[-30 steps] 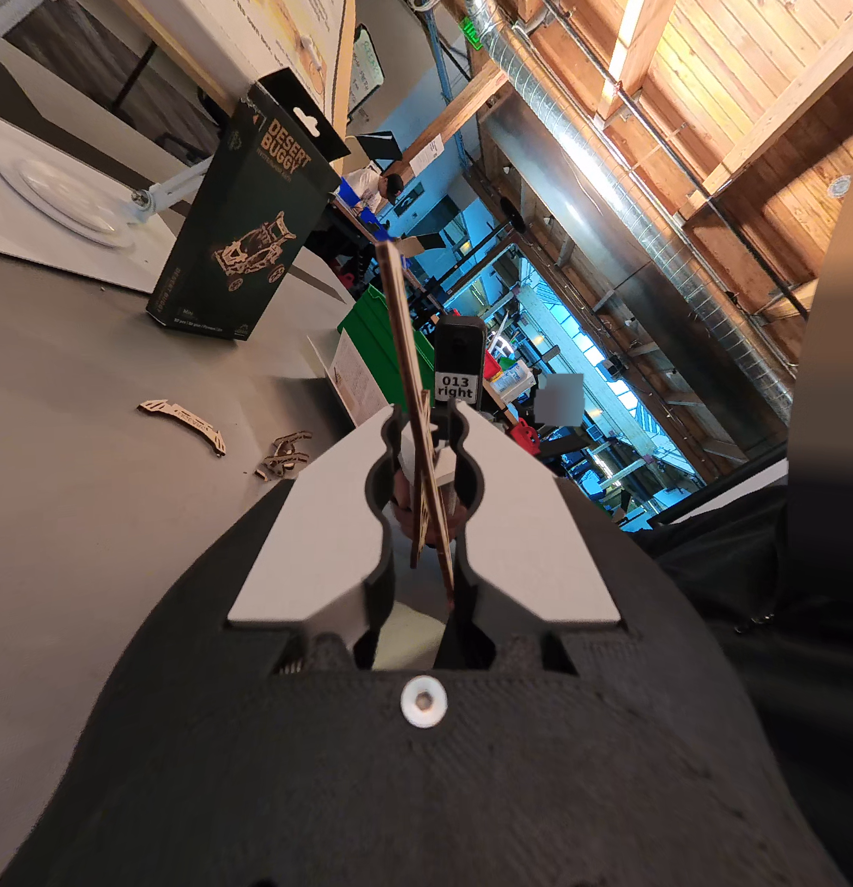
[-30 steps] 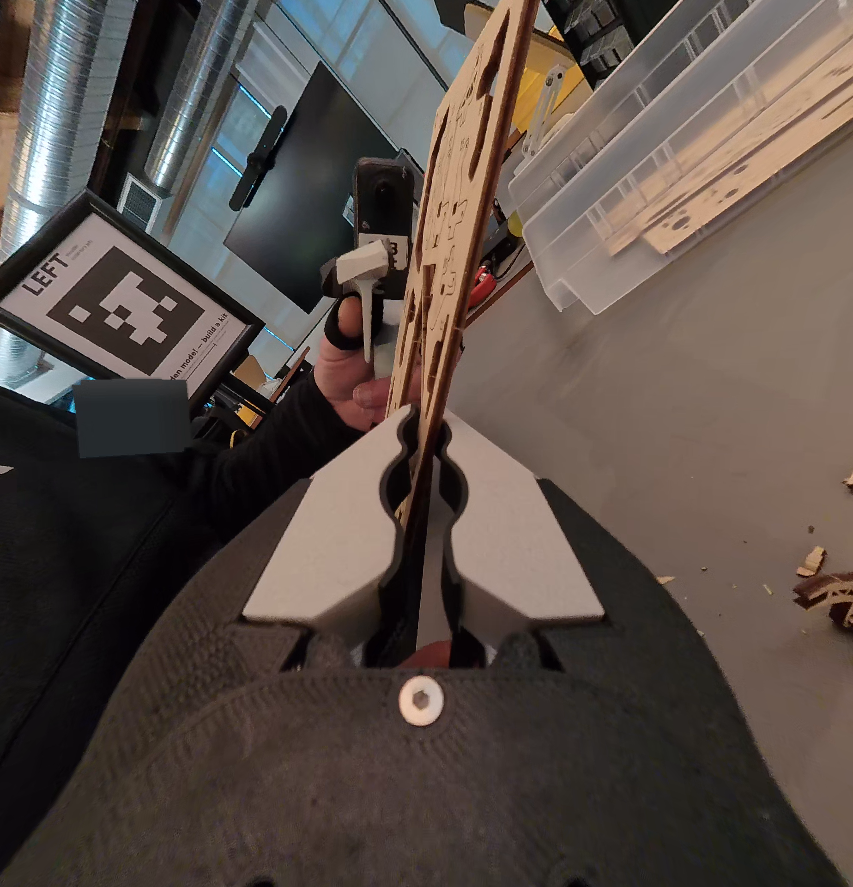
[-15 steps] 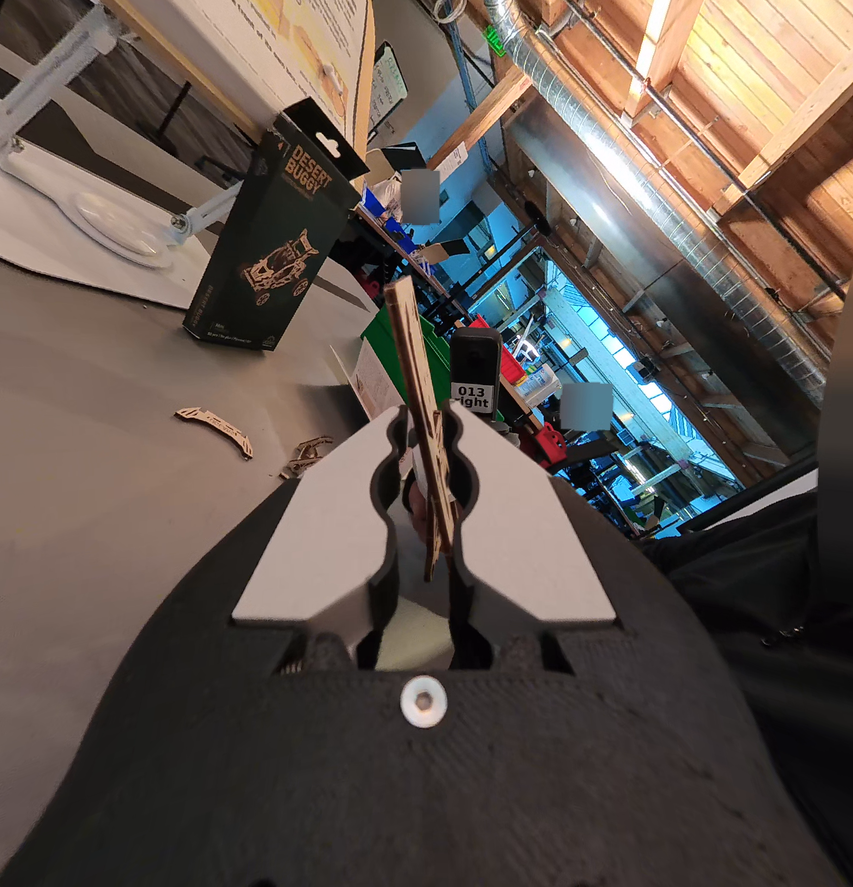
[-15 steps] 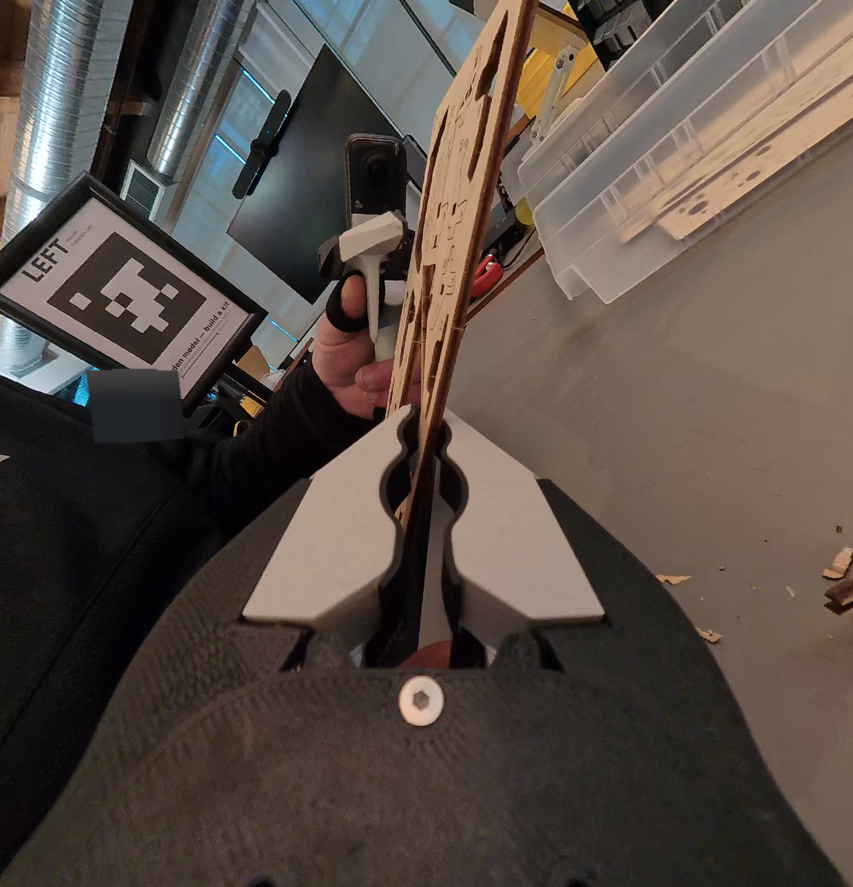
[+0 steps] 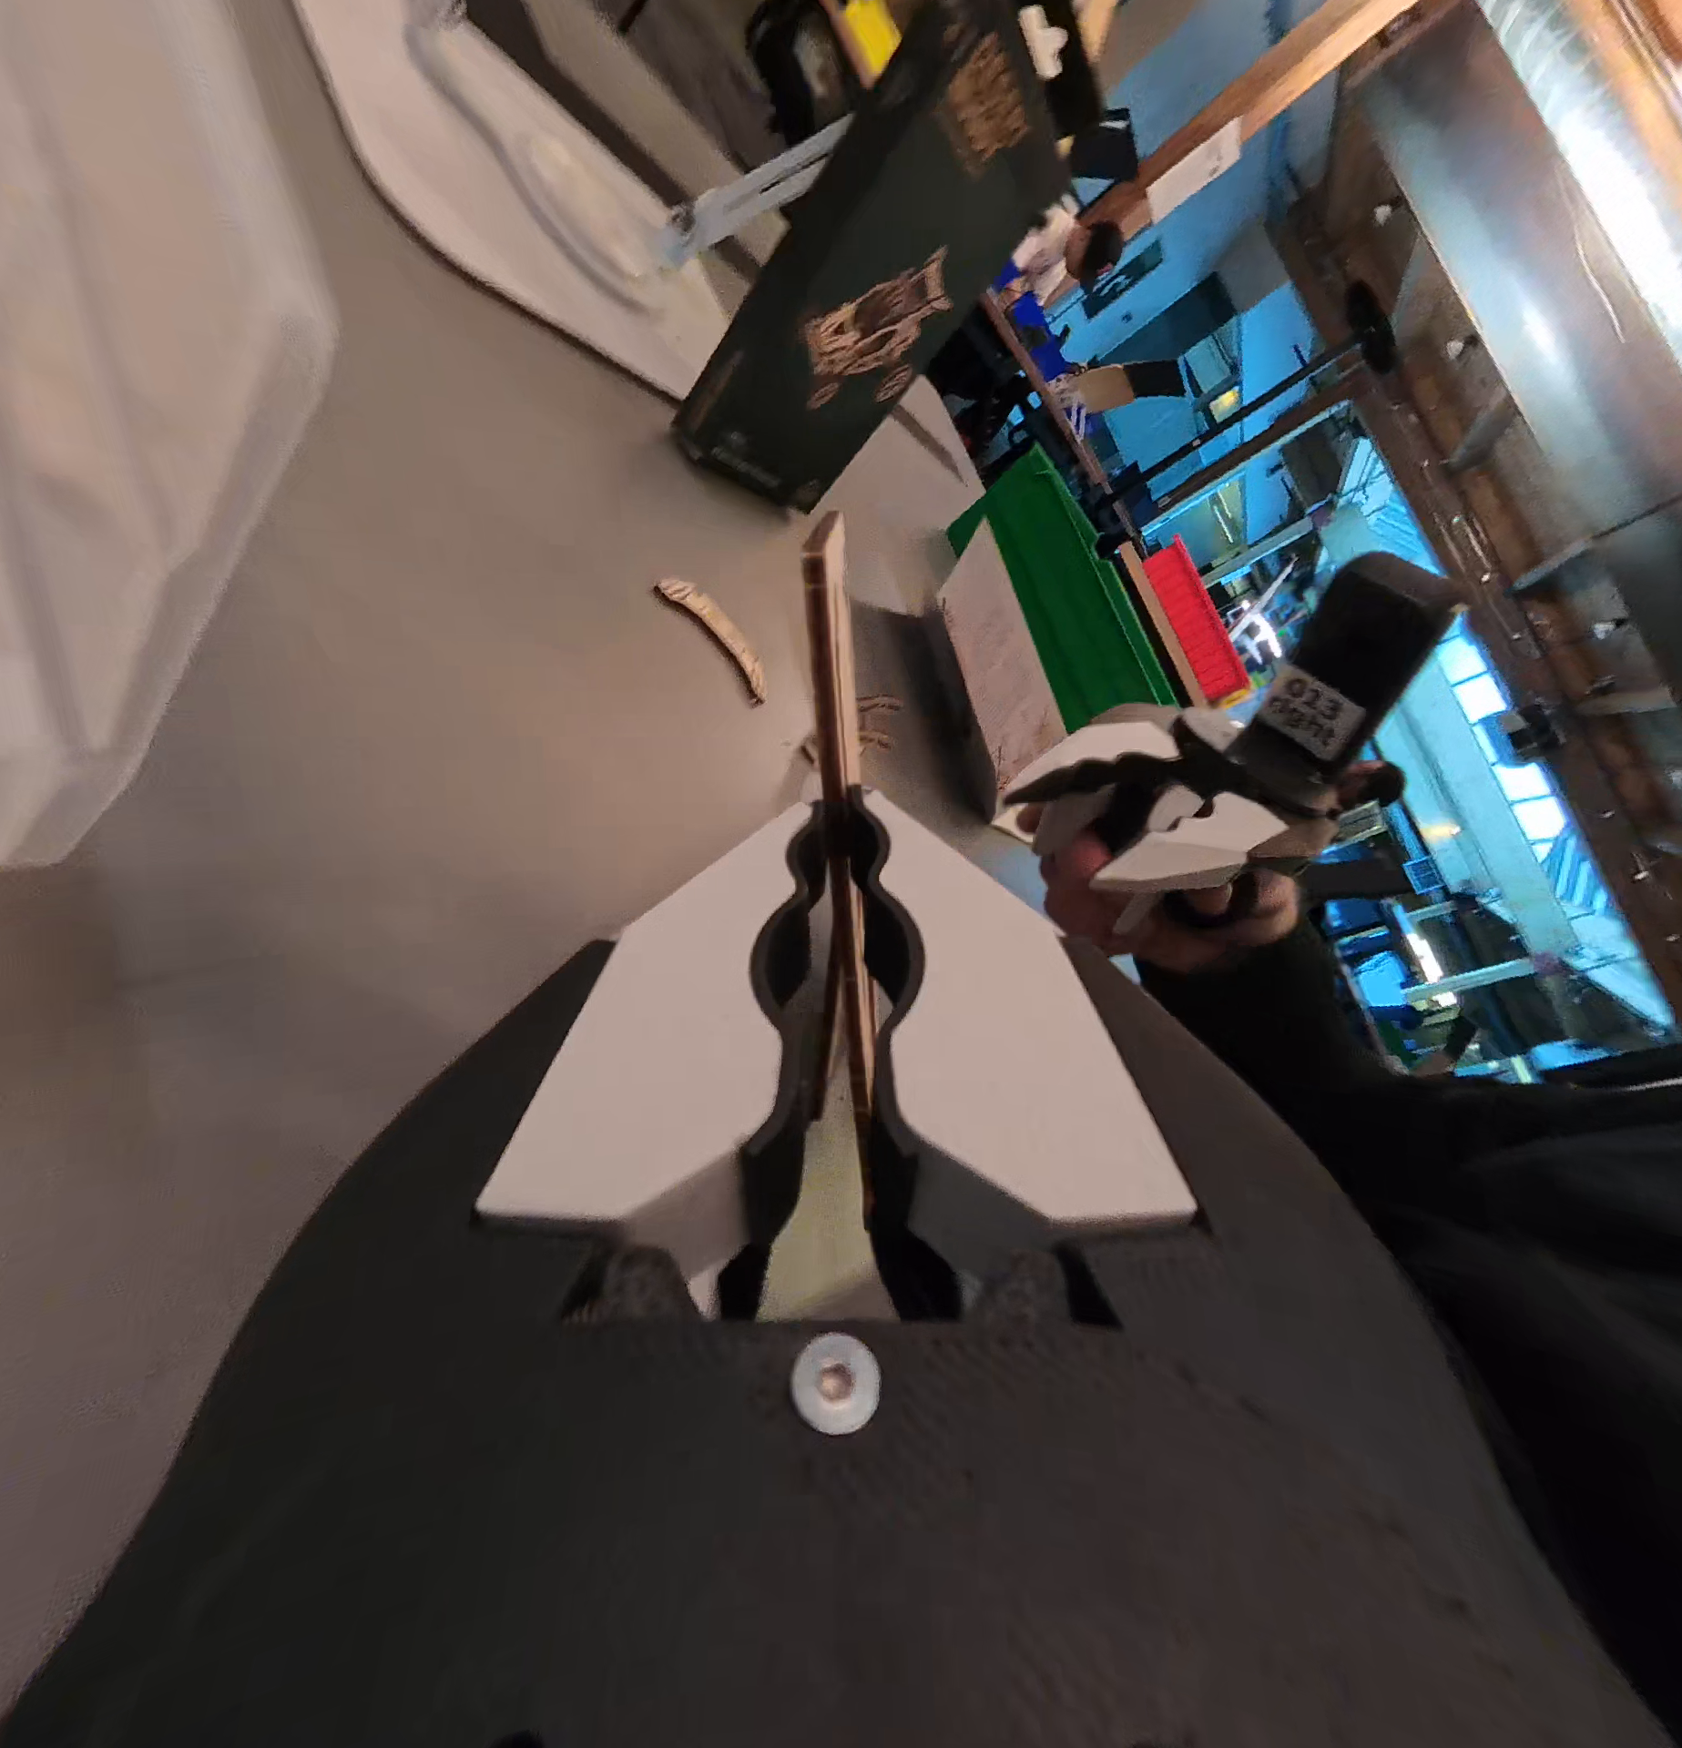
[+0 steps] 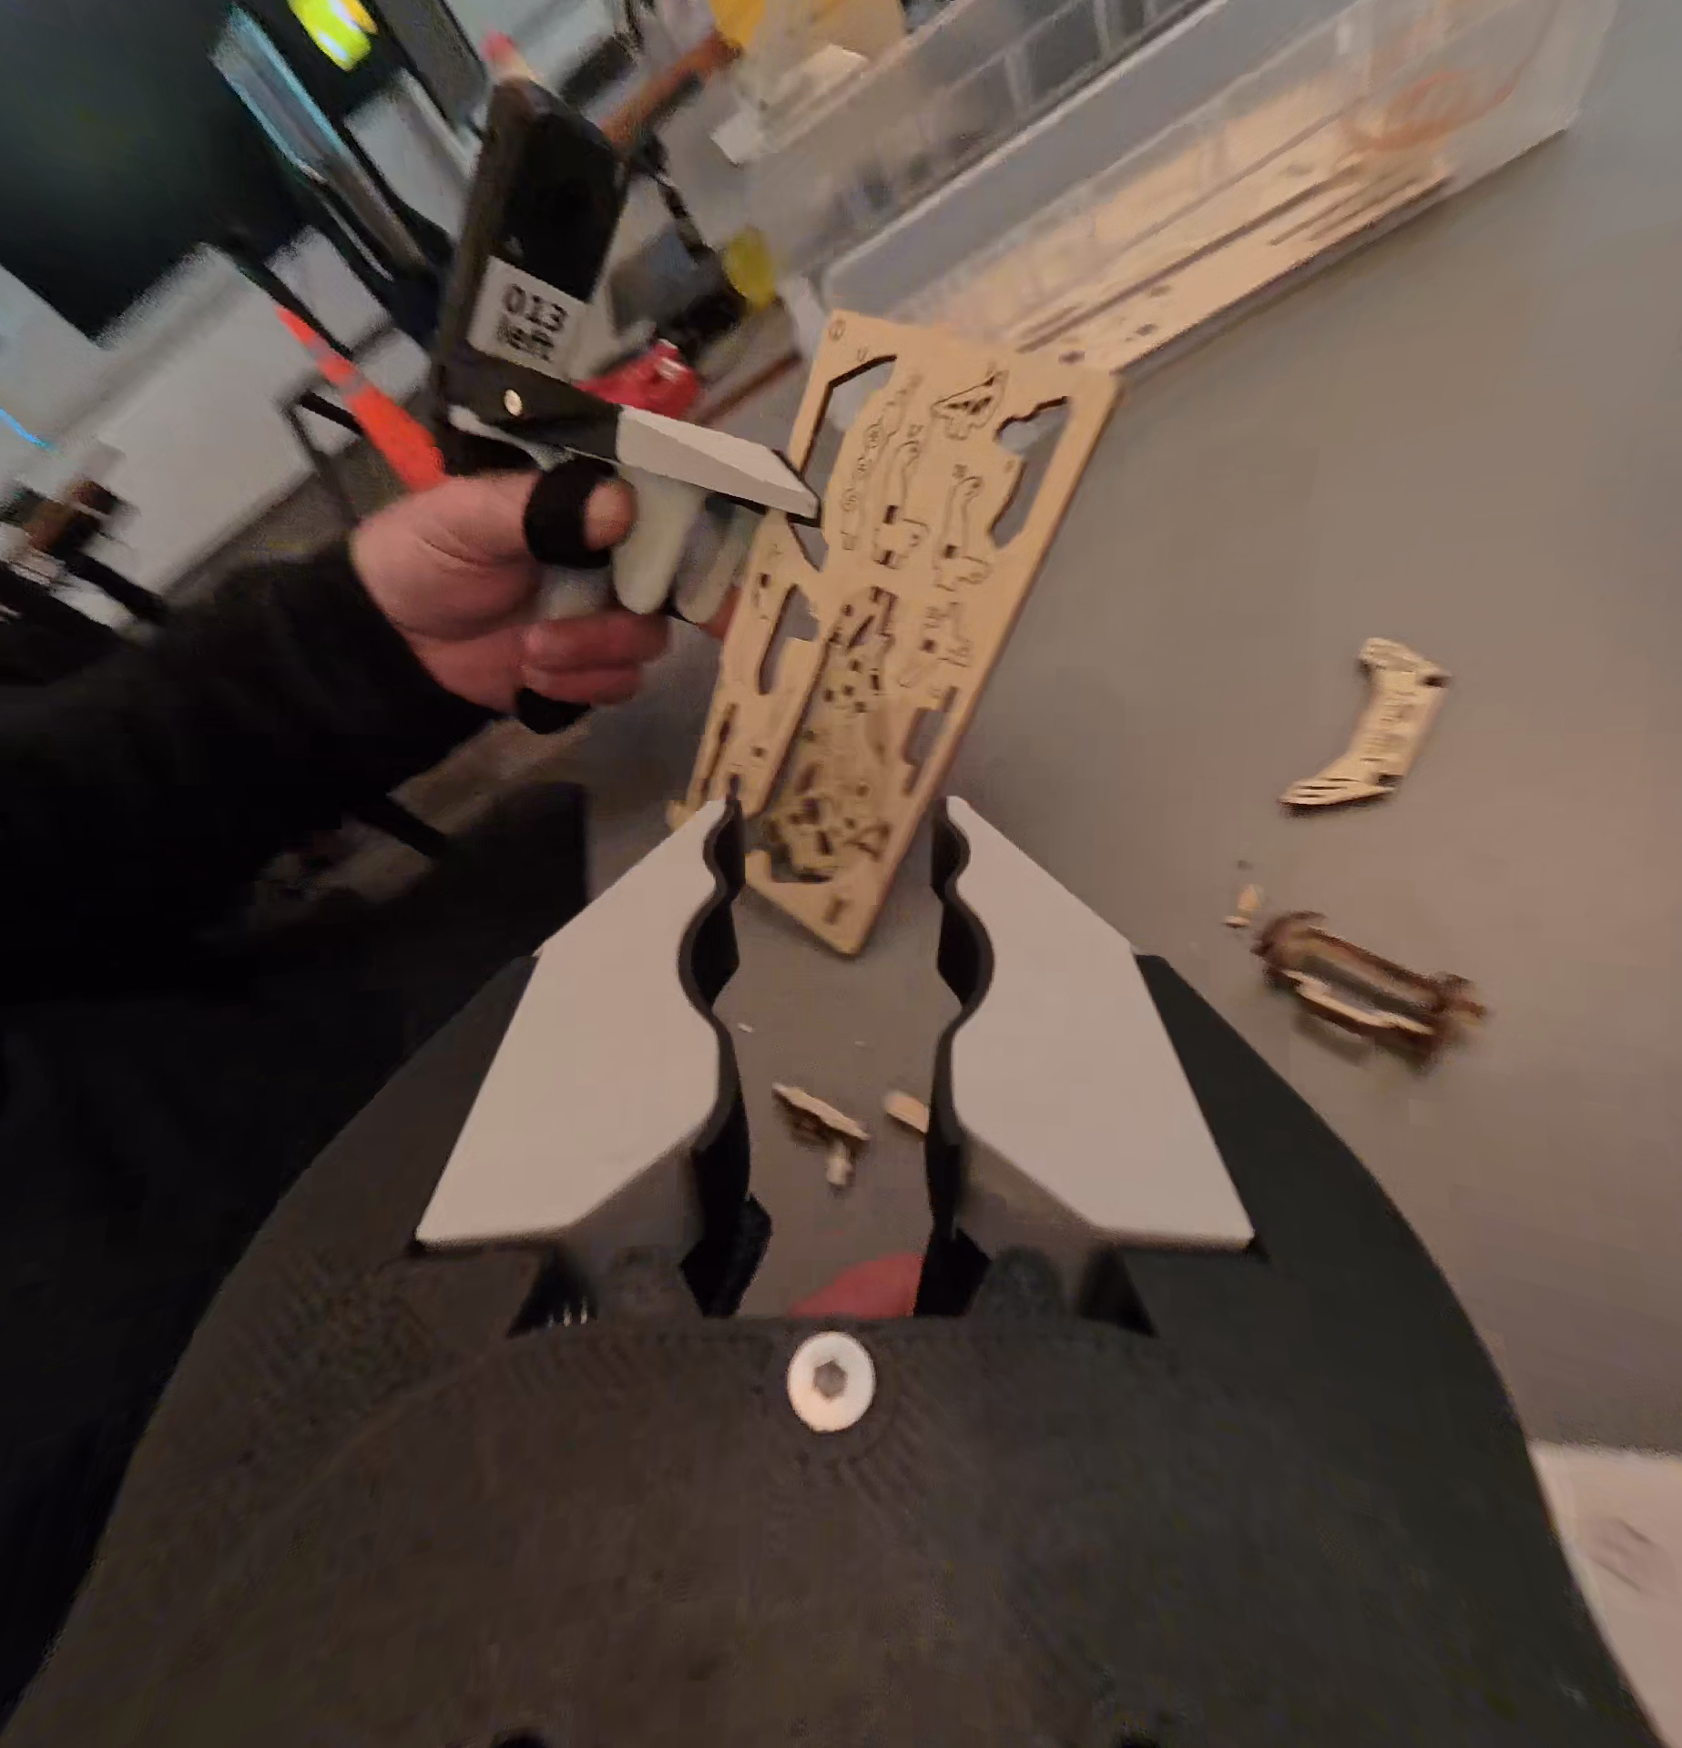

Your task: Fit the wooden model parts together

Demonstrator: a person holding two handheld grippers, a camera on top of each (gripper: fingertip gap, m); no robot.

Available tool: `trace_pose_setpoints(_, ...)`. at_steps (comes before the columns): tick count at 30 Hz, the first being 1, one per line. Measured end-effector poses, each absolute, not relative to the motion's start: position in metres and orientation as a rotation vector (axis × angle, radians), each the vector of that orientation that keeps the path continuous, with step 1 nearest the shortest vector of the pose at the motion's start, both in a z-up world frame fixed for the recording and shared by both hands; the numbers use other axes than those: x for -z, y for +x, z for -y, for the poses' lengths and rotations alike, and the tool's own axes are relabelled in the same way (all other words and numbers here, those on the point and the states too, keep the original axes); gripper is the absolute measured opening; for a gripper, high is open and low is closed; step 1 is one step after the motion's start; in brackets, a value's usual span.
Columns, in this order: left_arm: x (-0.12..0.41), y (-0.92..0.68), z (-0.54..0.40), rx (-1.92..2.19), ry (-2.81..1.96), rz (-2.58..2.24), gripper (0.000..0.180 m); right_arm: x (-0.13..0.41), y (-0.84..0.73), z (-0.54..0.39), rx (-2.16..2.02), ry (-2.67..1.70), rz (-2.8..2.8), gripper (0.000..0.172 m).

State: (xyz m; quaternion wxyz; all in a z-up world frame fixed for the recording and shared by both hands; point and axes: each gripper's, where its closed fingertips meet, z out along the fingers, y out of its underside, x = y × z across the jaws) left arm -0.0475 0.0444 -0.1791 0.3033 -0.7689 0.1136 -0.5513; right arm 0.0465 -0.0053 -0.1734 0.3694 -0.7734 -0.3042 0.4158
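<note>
Grey tabletop (image 6: 1291, 473) behind wooden sheet (image 5: 832, 662) clamped in left claw (image 5: 841, 804)

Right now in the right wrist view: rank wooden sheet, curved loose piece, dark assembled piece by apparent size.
1. Wooden sheet, clearly largest, though held nearer the camera, clamped in the left tongs.
2/3. Curved loose piece and dark assembled piece look alike; no ranking.

Ahead of the open right gripper (image 6: 835, 813), the plywood parts sheet (image 6: 912, 605) blocks the way. Bare grey tabletop (image 6: 1291, 530) opens to its right, up to a curved wooden part (image 6: 1367, 738), a small assembled frame (image 6: 1367, 984) and the clear plastic bin (image 6: 1196, 161) beyond.
</note>
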Motion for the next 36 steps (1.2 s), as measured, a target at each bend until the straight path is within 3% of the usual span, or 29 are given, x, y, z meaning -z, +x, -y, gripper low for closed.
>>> trace_pose_setpoints(4, 0.204, -0.053, -0.053, 1.342, -2.138, -0.284, 0.007, 0.163, 0.071, -0.008, -0.910, -1.975, 0.794, 0.031)
trace_pose_setpoints(8, 0.216, -0.064, -0.061, 1.128, -2.207, -0.321, 0.038, 0.152, 0.087, -0.003, -0.887, -1.934, 0.754, 0.027)
trace_pose_setpoints(11, 0.224, -0.079, -0.064, 0.741, -2.272, -0.475, 0.061, 0.155, 0.098, 0.008, -0.870, -1.925, 0.754, 0.026)
trace_pose_setpoints(15, 0.195, -0.069, -0.069, 0.392, -2.152, -0.692, 0.073, 0.161, 0.115, 0.024, -0.852, -1.911, 0.745, 0.026)
trace_pose_setpoints(18, 0.190, -0.024, -0.073, 0.322, -2.093, -0.905, 0.082, 0.161, 0.125, 0.036, -0.876, -1.876, 0.714, 0.023)
trace_pose_setpoints(23, 0.226, 0.042, -0.099, 0.239, -2.089, -1.215, 0.107, 0.161, 0.139, 0.050, -0.913, -1.829, 0.663, 0.022)
trace_pose_setpoints(26, 0.248, 0.059, -0.114, 0.179, -2.095, -1.338, 0.105, 0.163, 0.146, 0.055, -0.929, -1.823, 0.633, 0.022)
trace_pose_setpoints(30, 0.252, 0.076, -0.118, 0.206, -2.098, -1.418, 0.084, 0.165, 0.150, 0.063, -0.960, -1.810, 0.602, 0.022)
trace_pose_setpoints(32, 0.253, 0.079, -0.114, 0.229, -2.135, -1.436, 0.064, 0.165, 0.152, 0.065, -0.968, -1.802, 0.594, 0.022)
trace_pose_setpoints(36, 0.255, 0.083, -0.112, 0.257, -2.170, -1.436, 0.050, 0.161, 0.157, 0.068, -0.990, -1.764, 0.566, 0.021)
